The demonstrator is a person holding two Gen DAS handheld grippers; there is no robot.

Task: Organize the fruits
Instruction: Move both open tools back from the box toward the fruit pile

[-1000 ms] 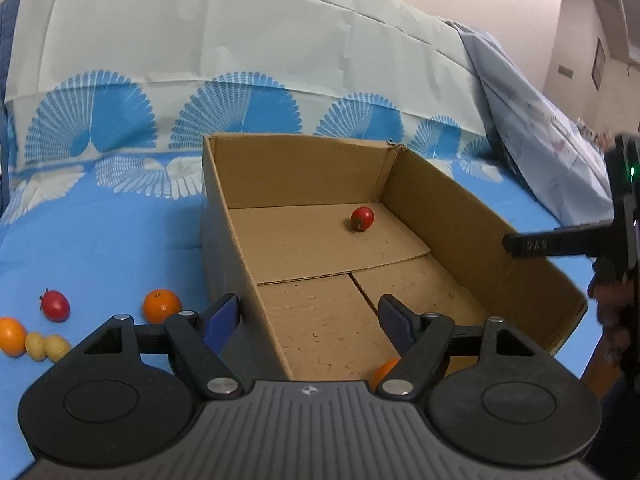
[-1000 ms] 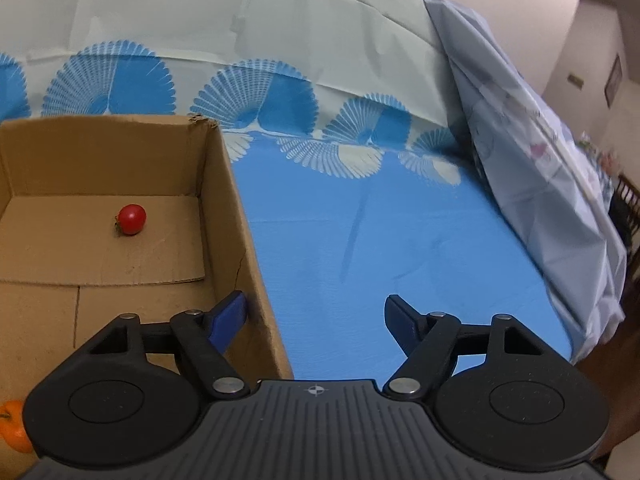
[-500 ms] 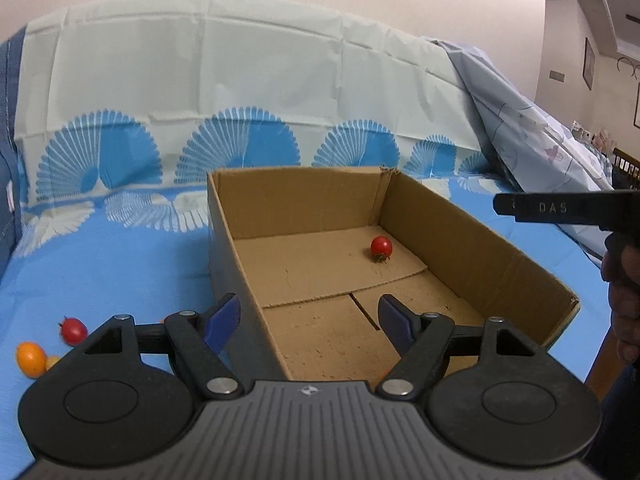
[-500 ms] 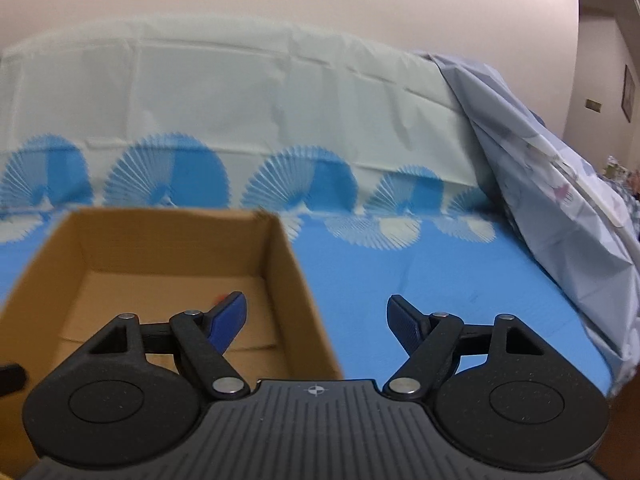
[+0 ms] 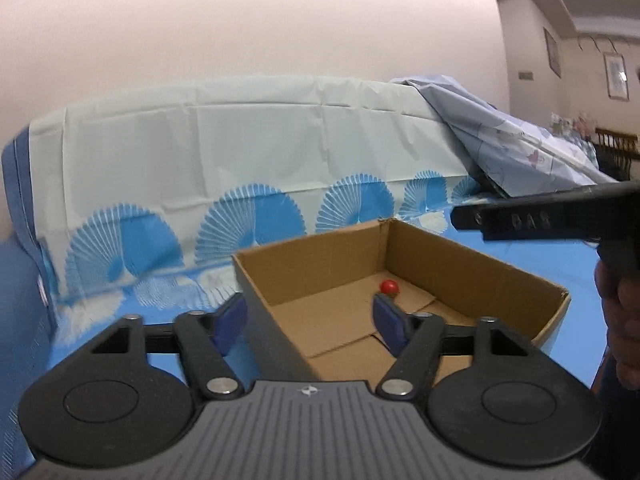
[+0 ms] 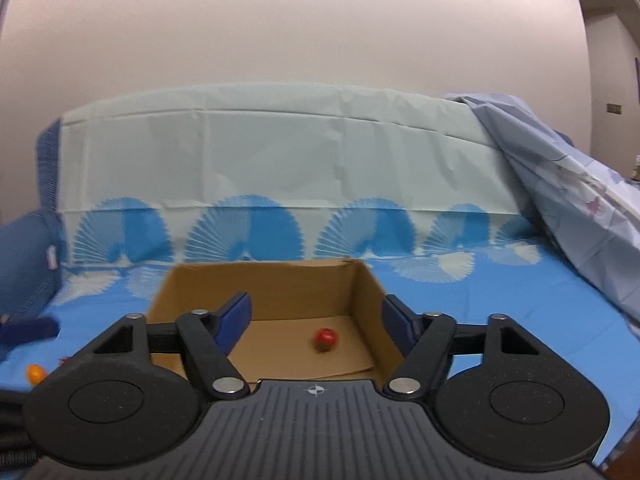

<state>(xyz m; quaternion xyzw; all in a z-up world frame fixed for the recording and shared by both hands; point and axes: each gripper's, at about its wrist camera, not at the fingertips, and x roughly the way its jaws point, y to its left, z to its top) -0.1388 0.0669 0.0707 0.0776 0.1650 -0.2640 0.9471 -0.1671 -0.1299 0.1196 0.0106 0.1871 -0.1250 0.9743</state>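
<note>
Now: left gripper (image 5: 310, 318) jaws apart, closing, empty | right gripper (image 6: 316, 322) same

Soft, even indoor light fills both views, slightly dim with a warm cast on the wall (image 5: 240, 20). Shadows are faint and there is no glare. Fisheye bending curves the edges, the corners go black, and motion blur softens the blue cloth (image 6: 500, 320).

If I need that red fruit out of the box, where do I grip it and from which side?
Grip the red fruit across its round middle, coming from above: the cardboard box walls block side approaches, and its right wall stands close by. It lies alone on the floor.
</note>
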